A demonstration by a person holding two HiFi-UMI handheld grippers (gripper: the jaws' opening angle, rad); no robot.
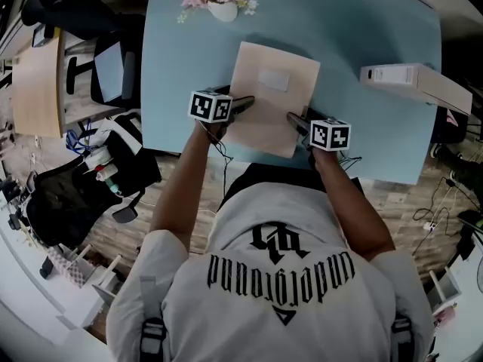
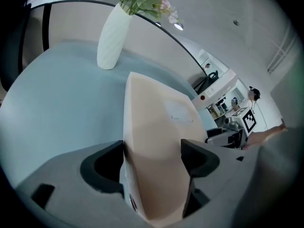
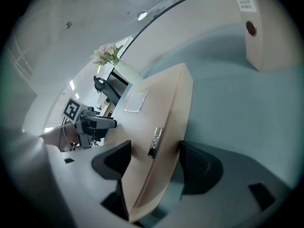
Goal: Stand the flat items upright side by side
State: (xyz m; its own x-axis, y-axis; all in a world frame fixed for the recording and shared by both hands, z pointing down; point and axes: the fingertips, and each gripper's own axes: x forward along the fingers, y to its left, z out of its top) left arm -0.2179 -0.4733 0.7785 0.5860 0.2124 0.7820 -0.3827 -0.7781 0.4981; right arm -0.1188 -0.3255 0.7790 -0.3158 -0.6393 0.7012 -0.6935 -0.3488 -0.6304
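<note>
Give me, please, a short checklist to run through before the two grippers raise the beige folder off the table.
1. Left gripper astride the folder at its left edge: ok.
2. Right gripper astride its right edge: ok.
3. Jaws closed on it: not ok; both stand open, and a gap shows beside one jaw of the right one.
4. Folder upright: not ok; it lies flat on the table.
5. Box file clear of it: ok, apart at the right.
6. Vase clear: ok, beyond the far edge.
</note>
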